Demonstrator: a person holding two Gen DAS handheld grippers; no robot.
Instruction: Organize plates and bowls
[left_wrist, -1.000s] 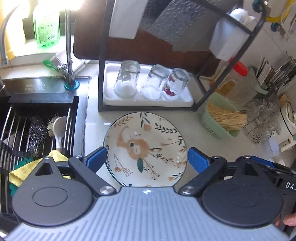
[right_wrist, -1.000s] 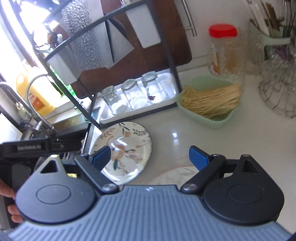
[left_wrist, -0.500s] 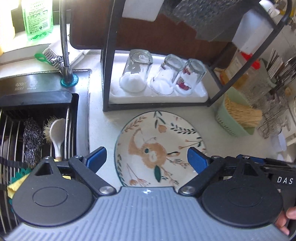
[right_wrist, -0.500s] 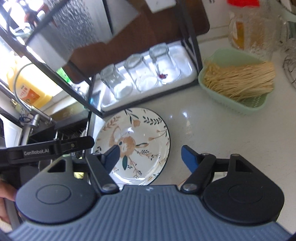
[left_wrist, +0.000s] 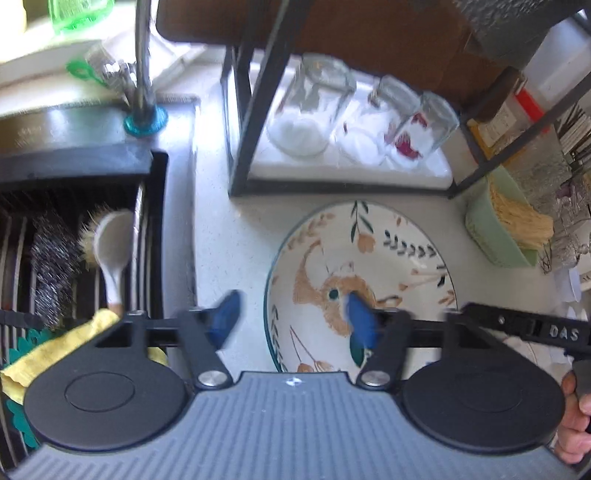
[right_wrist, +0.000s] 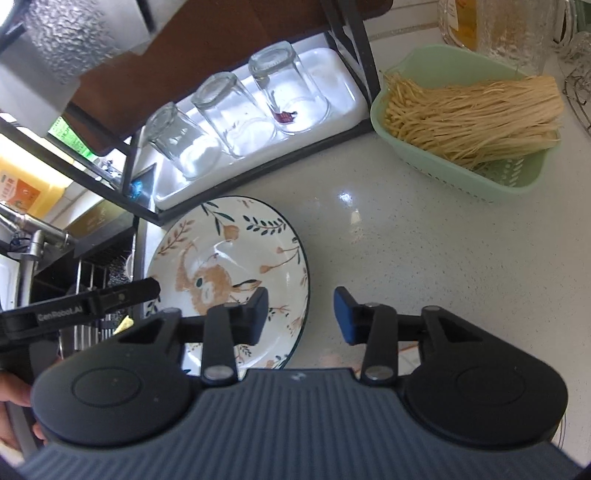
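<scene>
Left tool (left_wrist: 291, 317): I see its jaws have just been closing, half shut, straddling the plate's left rim, pads not pressing.
Right tool (right_wrist: 301, 315): jaws just closing too, straddling the right rim, no grip yet.
Plate (left_wrist: 399, 258): flat on the worktop (right_wrist: 424, 240), just before the rack (left_wrist: 255, 110) holding 3 upturned glasses (right_wrist: 236, 110).

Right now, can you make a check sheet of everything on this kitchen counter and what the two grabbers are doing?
Surface: pale counter, glossy.
Job's things: plate flat on counter by the rack.
Clutter: three upturned glasses on a white tray; green basket of noodles; brush in sink.
Grippers: left gripper straddles the plate's left rim, right gripper its right rim; both have just been closing, fingers not yet pressing.
Cables: nothing seen.
Surroundings: faucet, window light.
</scene>
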